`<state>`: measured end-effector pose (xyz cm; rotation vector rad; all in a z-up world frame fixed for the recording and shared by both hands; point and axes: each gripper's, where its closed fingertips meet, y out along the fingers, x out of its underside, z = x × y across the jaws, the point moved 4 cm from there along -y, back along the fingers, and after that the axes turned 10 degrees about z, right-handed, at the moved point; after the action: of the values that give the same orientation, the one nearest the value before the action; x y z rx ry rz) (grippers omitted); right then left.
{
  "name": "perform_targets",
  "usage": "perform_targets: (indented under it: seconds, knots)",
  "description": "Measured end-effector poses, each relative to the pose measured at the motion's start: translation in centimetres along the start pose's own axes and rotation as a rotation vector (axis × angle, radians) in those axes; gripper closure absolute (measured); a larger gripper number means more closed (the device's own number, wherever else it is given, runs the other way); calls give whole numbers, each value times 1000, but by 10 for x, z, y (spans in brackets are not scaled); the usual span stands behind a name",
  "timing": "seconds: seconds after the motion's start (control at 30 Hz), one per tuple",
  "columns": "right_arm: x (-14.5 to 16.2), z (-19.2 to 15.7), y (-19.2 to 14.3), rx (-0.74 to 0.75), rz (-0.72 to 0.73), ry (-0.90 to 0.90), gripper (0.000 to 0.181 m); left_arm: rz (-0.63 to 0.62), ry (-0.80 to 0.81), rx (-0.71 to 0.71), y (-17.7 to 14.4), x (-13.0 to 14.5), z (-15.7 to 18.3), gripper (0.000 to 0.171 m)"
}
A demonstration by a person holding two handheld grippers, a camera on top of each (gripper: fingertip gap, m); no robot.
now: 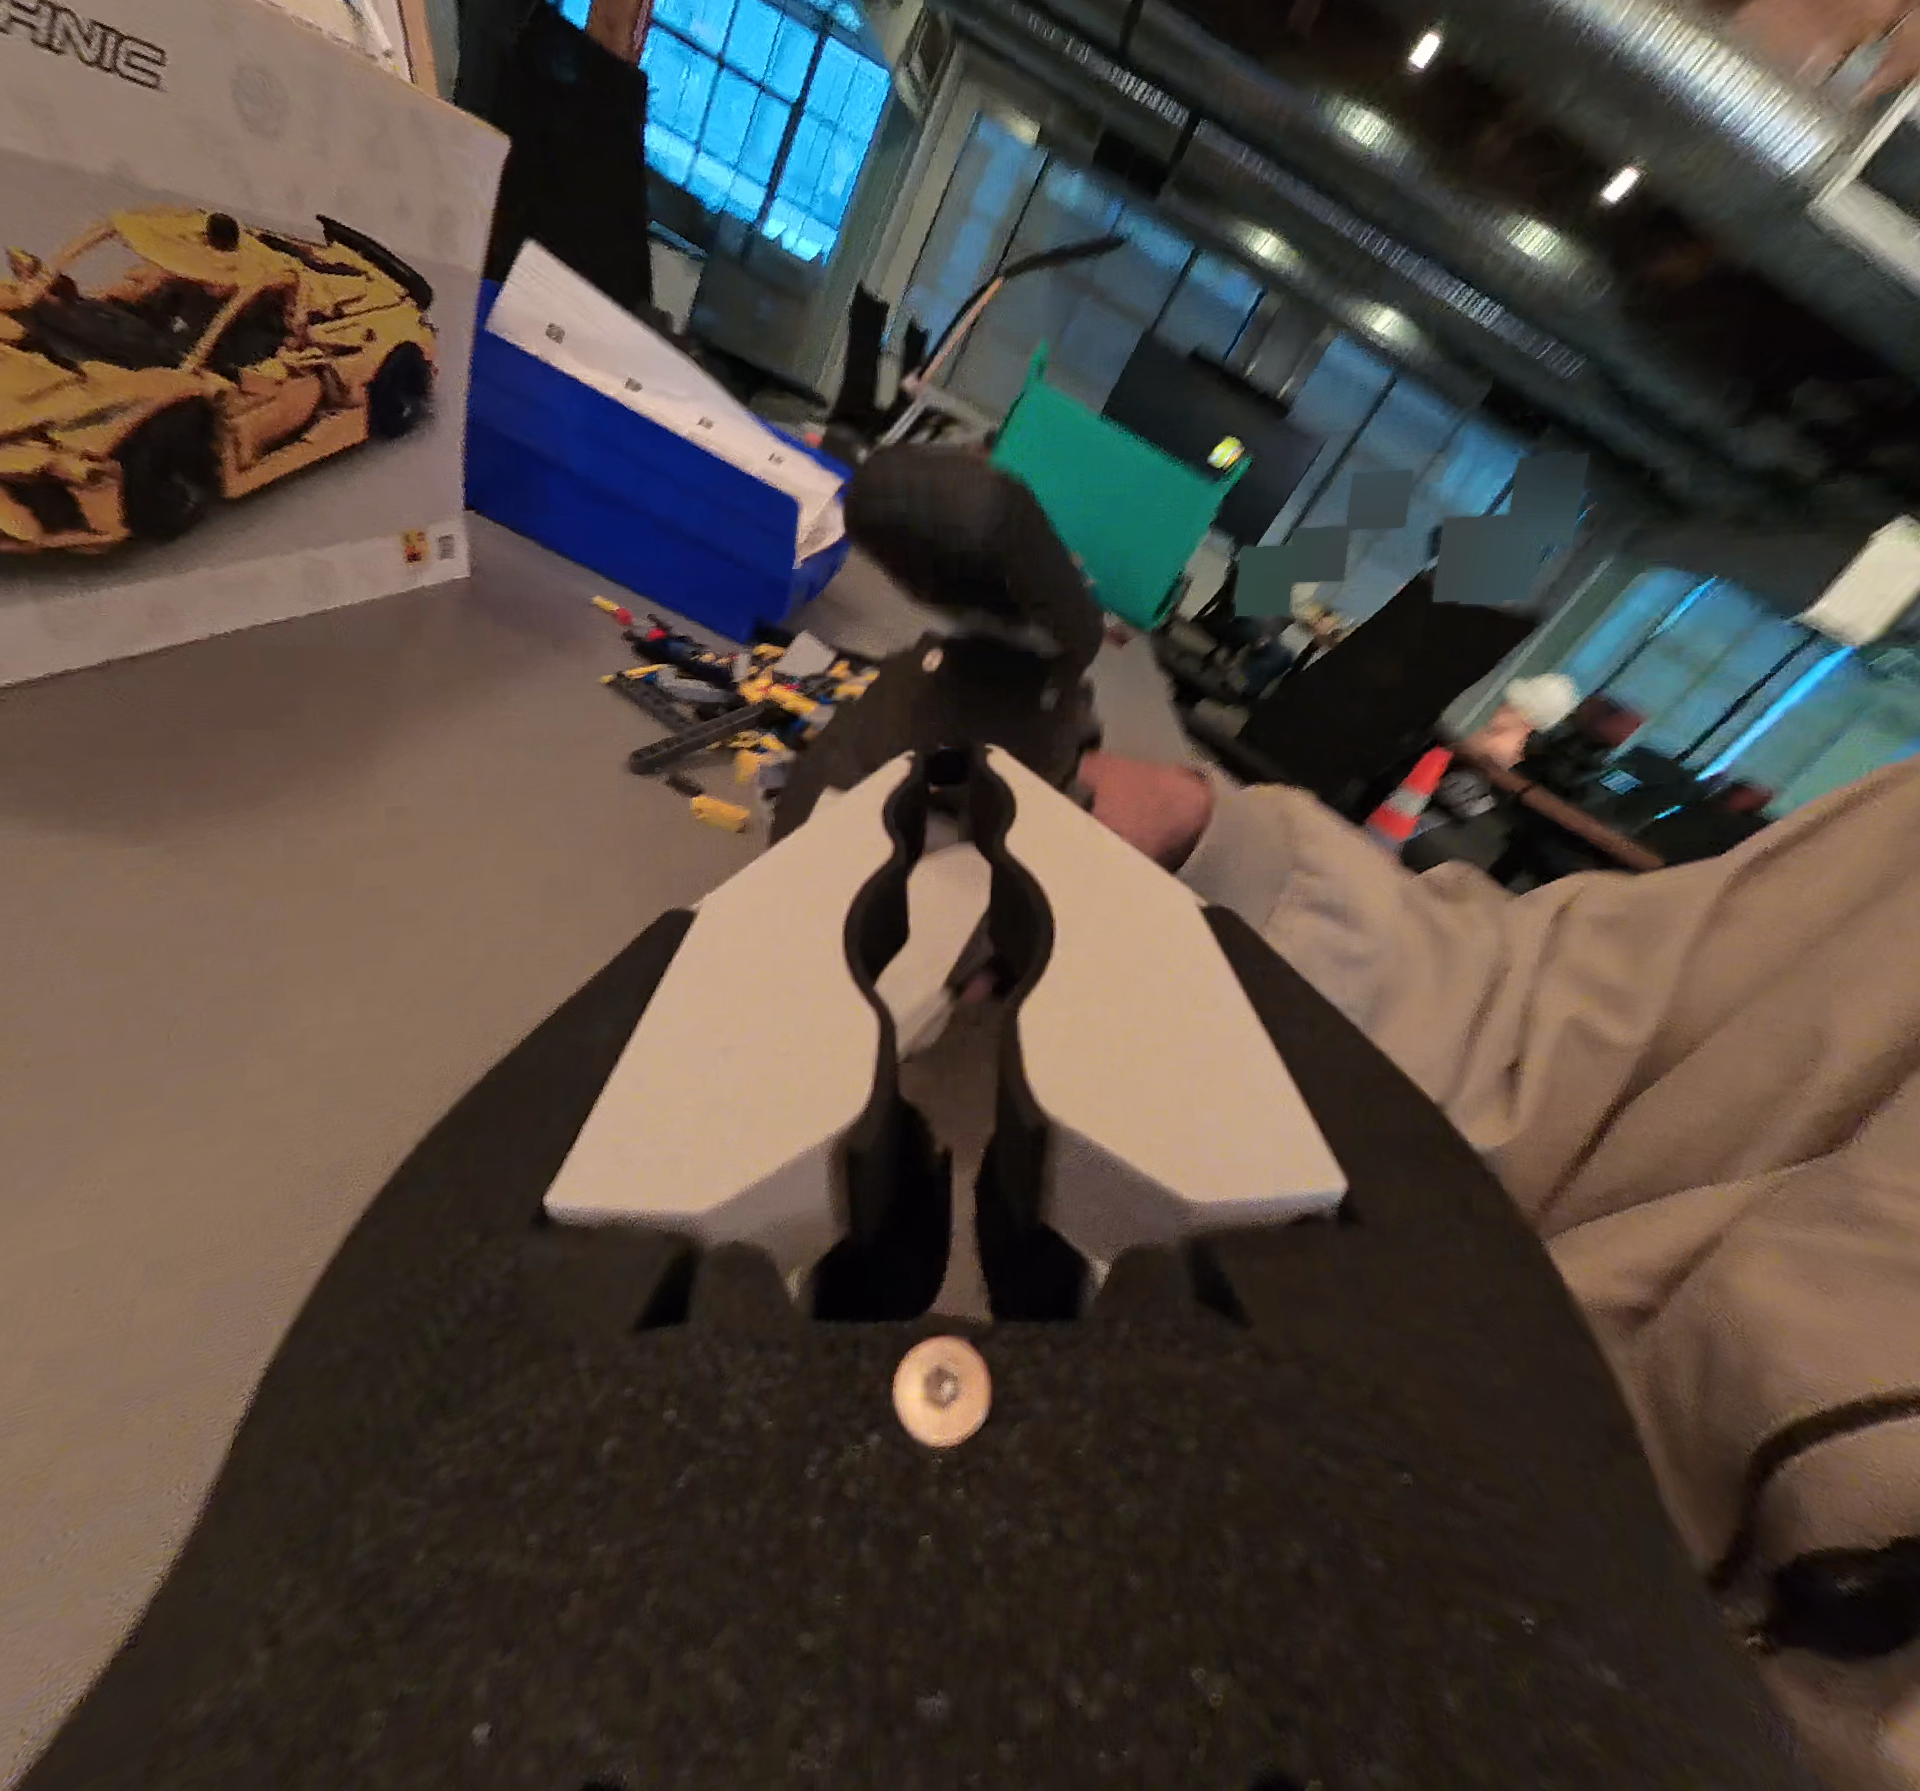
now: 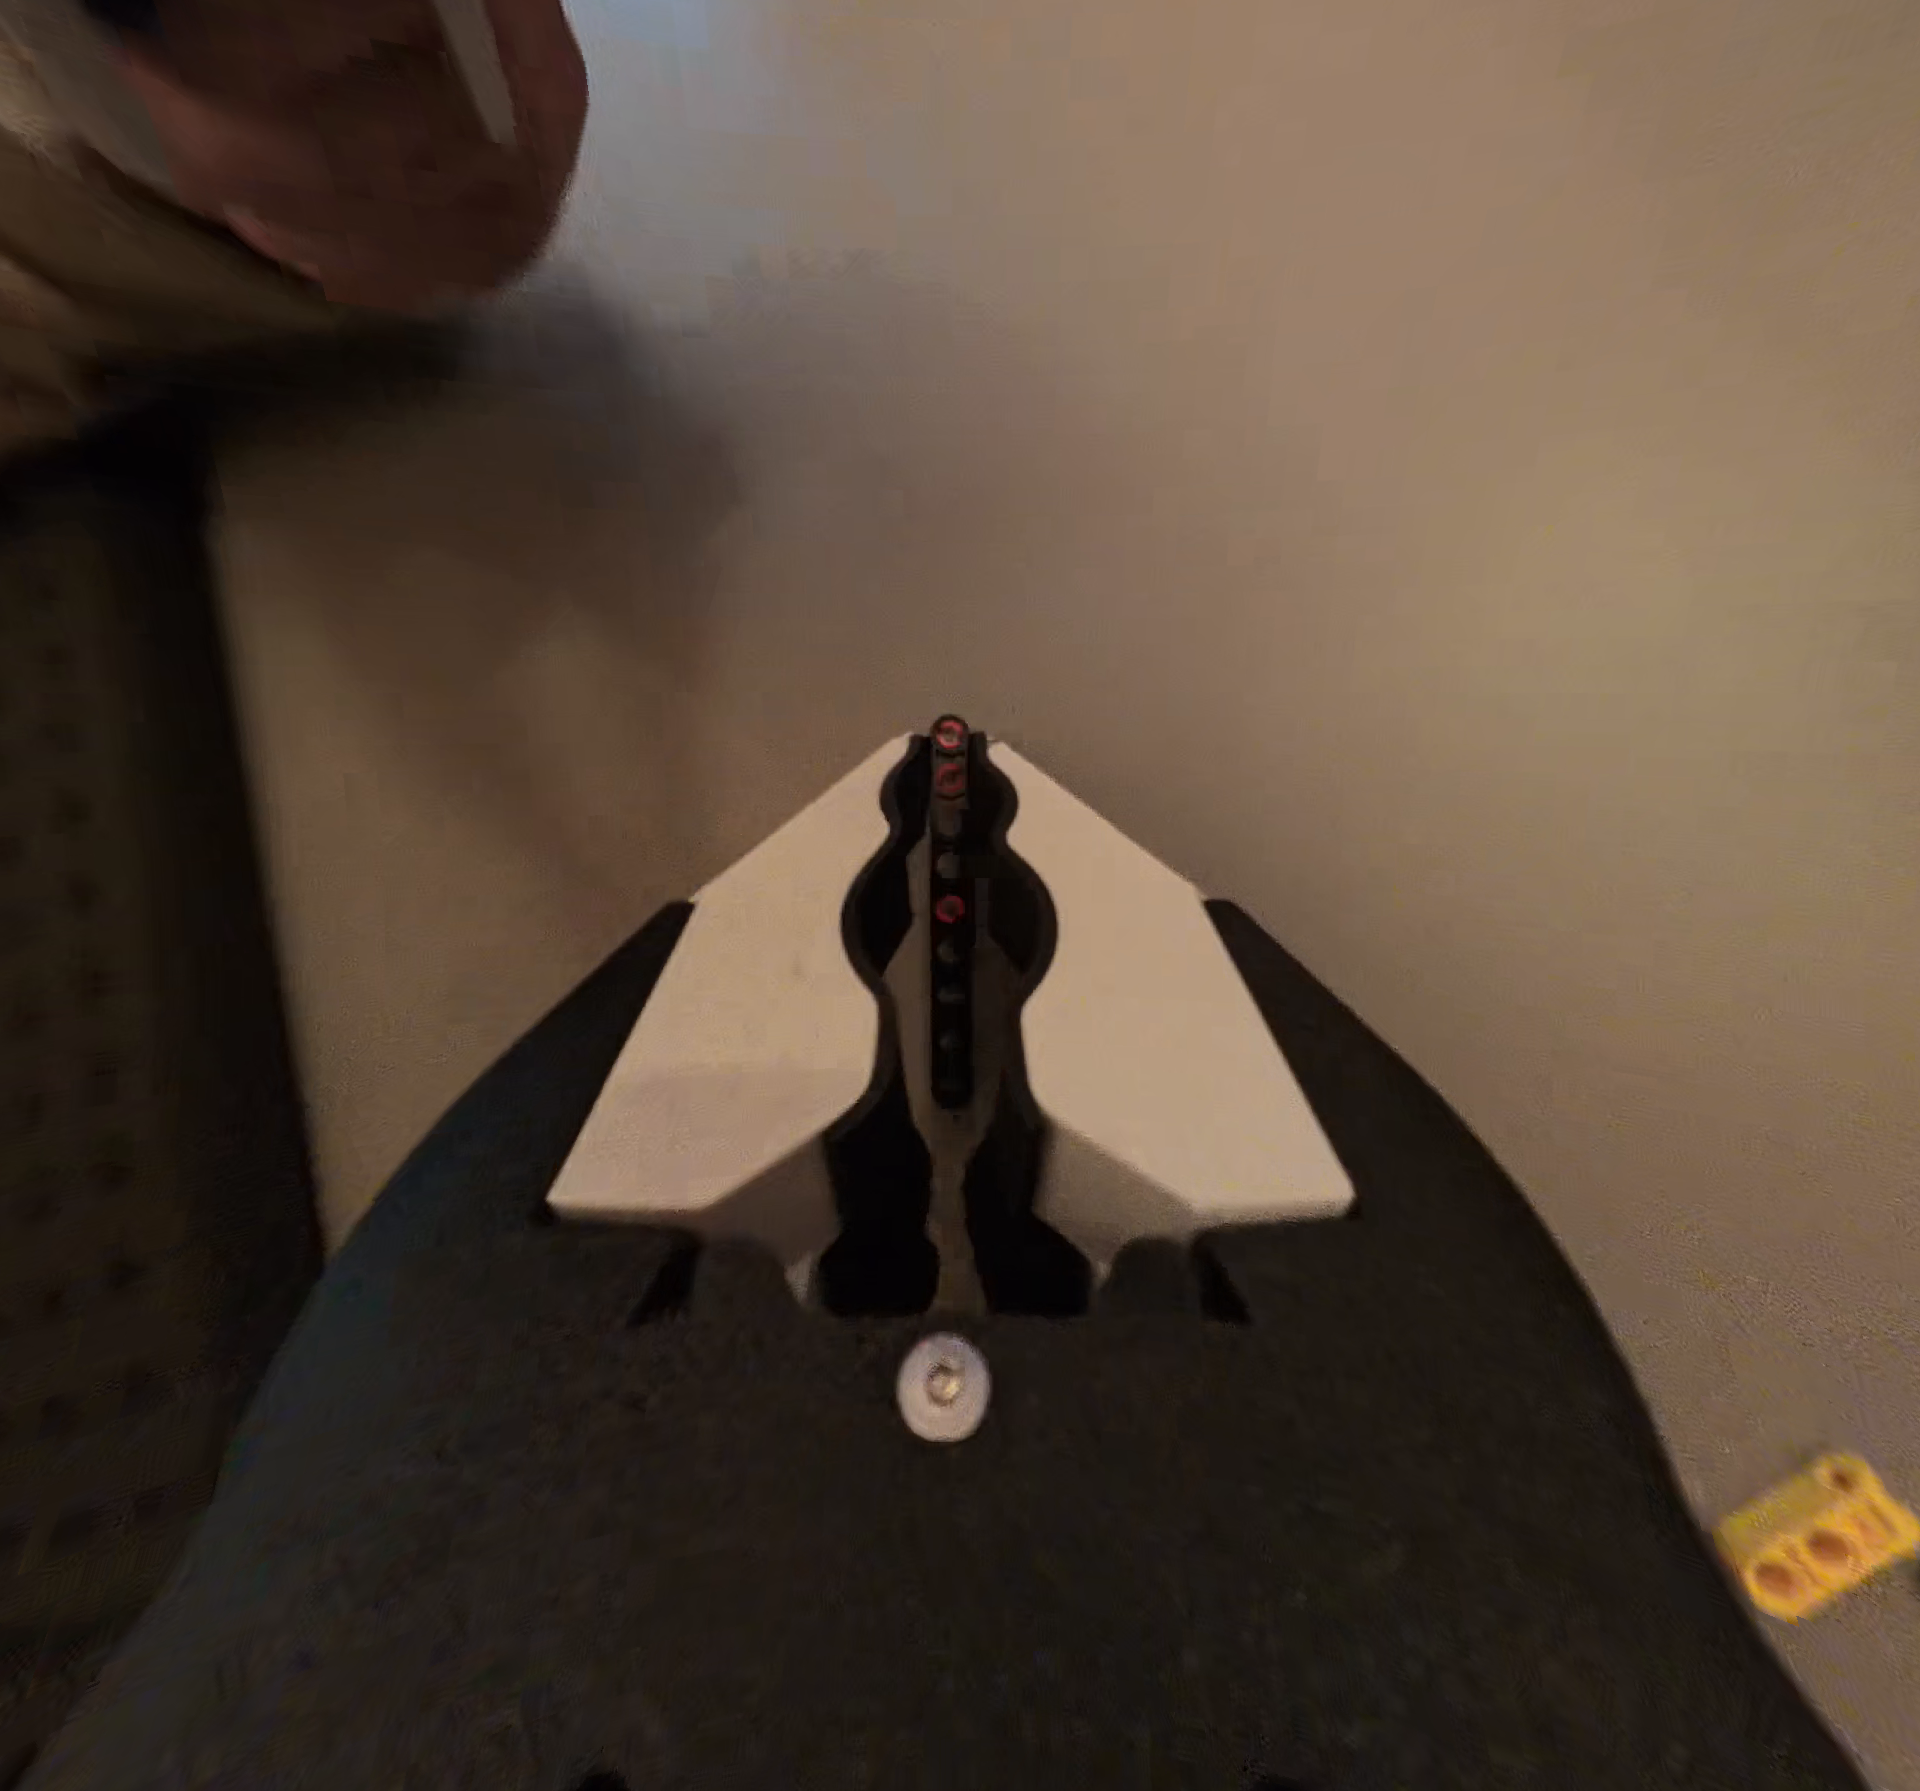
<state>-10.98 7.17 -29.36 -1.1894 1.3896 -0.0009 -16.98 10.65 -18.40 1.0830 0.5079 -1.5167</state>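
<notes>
Left claw (image 1: 943,765) clenched, white fingers (image 1: 790,993) nearly meeting at the tips; whether anything sits between them cannot be told, only blurred shapes showing through the gap; raised above the grey desk (image 1: 312,910) and tilted. Straight ahead of its tips, and very near them, the black body of the other gripper (image 1: 966,598), gripped by a hand (image 1: 1143,806) emerging from a beige sleeve (image 1: 1558,1066) to the right. Ahead and left of the claw, a loose heap of yellow, black and grey plastic building pieces (image 1: 738,702) lying on the desk; beyond that heap, a blue plastic bin (image 1: 623,494) holding white paper bags; far left, a large grey cardboard box printed with a yellow toy car (image 1: 208,391), standing upright; ahead and right, past the other gripper, a green bin (image 1: 1112,494).

Right claw (image 2: 948,754) clenched on a thin black plastic beam with a row of holes, some ringed red (image 2: 948,910); beam running lengthwise along the slot between the white fingers (image 2: 1143,1014), its far end poking just past the tips. Pale desk surface (image 2: 1351,391) beneath. Behind and right of the claw, a small yellow plastic brick with round holes (image 2: 1813,1544) lying on the desk, well apart from the beam. Ahead and far left, a blurred hand (image 2: 343,110).
</notes>
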Motion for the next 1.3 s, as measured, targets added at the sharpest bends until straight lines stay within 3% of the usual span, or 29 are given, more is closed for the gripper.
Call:
perform_targets:
  seconds: [0.07,0.13,0.3,0.4,0.5,0.67,0.73,0.87,0.97,1.03,1.1,1.2,1.3]
  knots:
    - [-1,-3,6,26,13,-73,175,38,-130,68,-1,-5,3,165]
    - [-14,-5,0,38,114,-131,155,83,-249,101,-3,-7,1,165]
    - [-79,-15,-60,195,654,-386,148,150,-469,131,-4,-5,-10,165]
    - [-80,-22,-71,311,729,-511,147,148,-514,136,-3,-3,-11,165]
    - [-83,-35,-71,335,766,-617,157,123,-509,141,-2,0,-9,165]
    - [-82,-36,-69,330,747,-635,164,86,-498,148,1,6,-6,165]
    - [-81,-37,-68,334,730,-651,174,94,-501,153,2,5,-6,165]
    - [-81,-36,-68,366,721,-677,175,91,-490,135,2,4,-8,165]
    - [-82,-24,-85,426,749,-634,175,103,-404,30,-5,-5,-21,135]
    - [-76,5,-124,605,710,-545,175,67,-289,-62,-12,-8,-32,134]
    - [-48,37,-171,745,606,-345,175,13,-174,-176,-16,-6,-43,134]
    - [24,70,-228,902,340,-40,175,-69,-15,-315,-20,-4,-53,134]
    - [70,70,-250,898,217,84,174,-142,170,-418,-30,-17,-56,134]
